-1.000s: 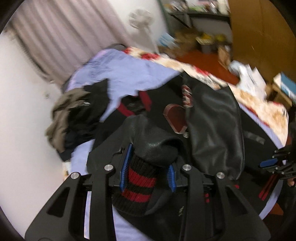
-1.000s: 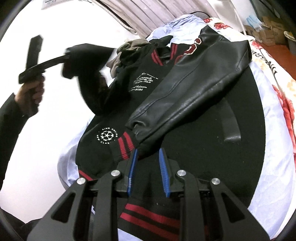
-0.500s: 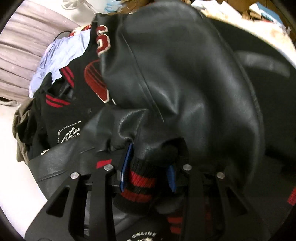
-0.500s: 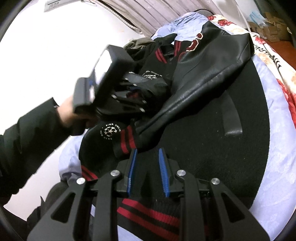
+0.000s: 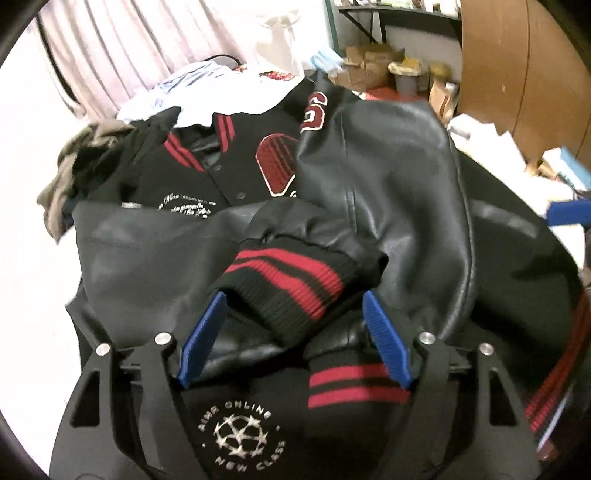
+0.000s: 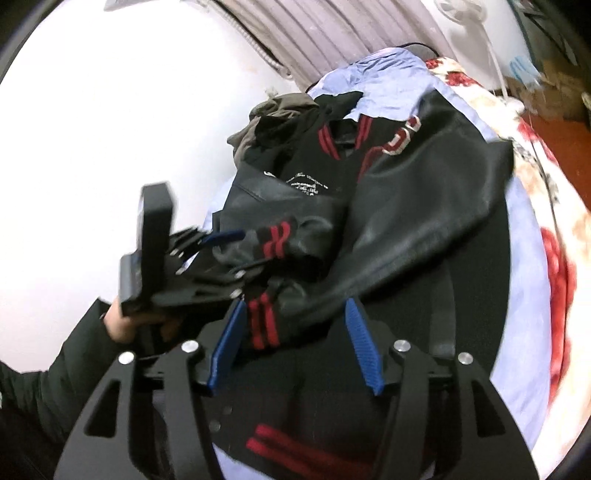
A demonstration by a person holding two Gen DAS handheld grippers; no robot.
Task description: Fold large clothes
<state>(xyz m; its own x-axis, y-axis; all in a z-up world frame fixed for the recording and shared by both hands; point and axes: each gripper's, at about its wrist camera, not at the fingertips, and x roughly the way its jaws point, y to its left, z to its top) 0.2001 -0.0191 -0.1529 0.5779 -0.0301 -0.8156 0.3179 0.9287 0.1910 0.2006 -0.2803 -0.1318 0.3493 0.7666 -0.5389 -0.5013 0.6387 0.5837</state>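
A black varsity jacket [image 5: 388,177] with leather sleeves and red-striped knit trim lies on the bed; it also shows in the right wrist view [image 6: 424,206]. Both sleeves are folded across its front. My left gripper [image 5: 293,325] is open, its blue pads either side of the striped cuff [image 5: 291,273], which lies loose on the jacket. The left gripper also shows in the right wrist view [image 6: 236,251], held by a hand. My right gripper [image 6: 295,332] is open above the jacket's hem [image 6: 306,450], near the other cuff [image 6: 262,321].
A light blue sheet [image 6: 524,280] and a floral blanket [image 6: 561,258] cover the bed. A heap of olive and dark clothes [image 5: 74,170] lies by the white wall. A curtain [image 5: 147,48], a fan [image 6: 476,22], boxes [image 5: 373,62] and a brown wooden panel [image 5: 524,74] stand beyond.
My left gripper carried the cuff down across the jacket, then opened and let it go. My right gripper opened and released the hem.
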